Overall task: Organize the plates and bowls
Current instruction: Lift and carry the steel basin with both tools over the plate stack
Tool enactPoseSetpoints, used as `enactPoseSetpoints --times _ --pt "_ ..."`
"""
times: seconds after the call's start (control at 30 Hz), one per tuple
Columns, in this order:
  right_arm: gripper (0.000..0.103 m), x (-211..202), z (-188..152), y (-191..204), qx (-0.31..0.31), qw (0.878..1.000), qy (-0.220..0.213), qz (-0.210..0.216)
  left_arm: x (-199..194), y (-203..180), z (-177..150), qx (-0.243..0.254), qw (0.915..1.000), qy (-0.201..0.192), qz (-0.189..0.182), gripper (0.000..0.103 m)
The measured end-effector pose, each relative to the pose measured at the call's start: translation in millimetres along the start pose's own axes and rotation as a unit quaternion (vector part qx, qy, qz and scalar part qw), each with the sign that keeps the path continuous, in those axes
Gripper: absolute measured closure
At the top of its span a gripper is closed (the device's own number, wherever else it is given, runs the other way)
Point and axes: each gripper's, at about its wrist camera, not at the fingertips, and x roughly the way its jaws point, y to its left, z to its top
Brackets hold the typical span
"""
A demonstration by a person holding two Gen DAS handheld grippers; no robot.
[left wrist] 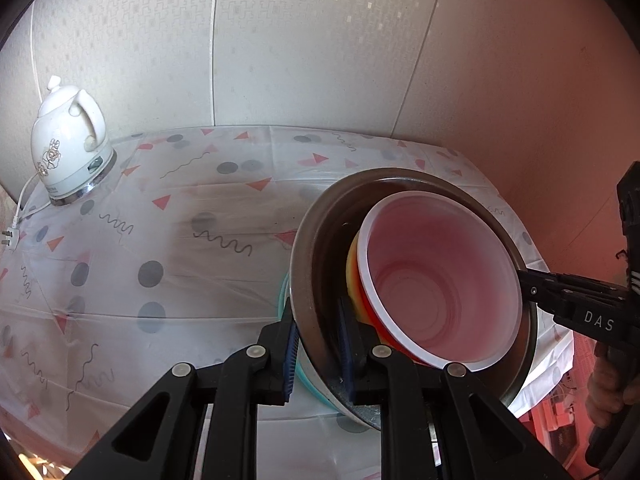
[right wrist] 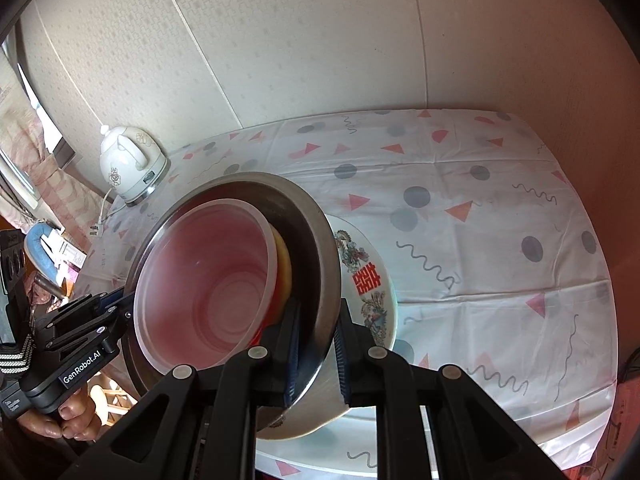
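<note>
A steel bowl [left wrist: 320,216] is held tilted above the table, gripped on opposite rims by both grippers. Inside it sits a red plastic bowl [left wrist: 440,280] with a white-pink inside, nested over a yellow bowl [left wrist: 352,264]. My left gripper [left wrist: 318,348] is shut on the steel bowl's near rim. My right gripper [right wrist: 318,354] is shut on the steel bowl [right wrist: 320,248] at its other rim, and shows in the left wrist view [left wrist: 532,284]. Under the steel bowl lies a white plate [right wrist: 376,280] with red characters and a teal edge [left wrist: 284,304].
A white electric kettle [left wrist: 68,144] stands at the table's far left corner with its cord and plug [left wrist: 10,236] trailing. The table carries a patterned plastic cloth [right wrist: 500,220] and meets papered walls at the back and right.
</note>
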Motion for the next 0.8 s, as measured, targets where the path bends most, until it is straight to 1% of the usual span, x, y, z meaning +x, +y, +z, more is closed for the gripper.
enactPoseSetpoints --times 0.3,0.43,0.63,0.8 --pt "0.086 -8.7 -5.7 -11.6 0.012 1.000 -0.009 -0.007 6.1 -12.3 -0.4 0.016 0.9998 0.010 -0.008 0.085" --pt "0.086 -1.4 -7.0 -14.8 0.020 1.000 0.002 -0.004 11.9 -11.1 1.2 0.015 0.9997 0.019 -0.008 0.086" --pt "0.086 6.0 -4.2 -11.7 0.014 1.000 0.009 -0.006 20.0 -5.3 4.3 0.002 0.9994 0.034 -0.010 0.086" --pt "0.086 15.0 -6.4 -12.4 0.013 1.000 0.023 -0.010 26.7 -3.6 0.2 0.000 0.9989 0.046 -0.011 0.085"
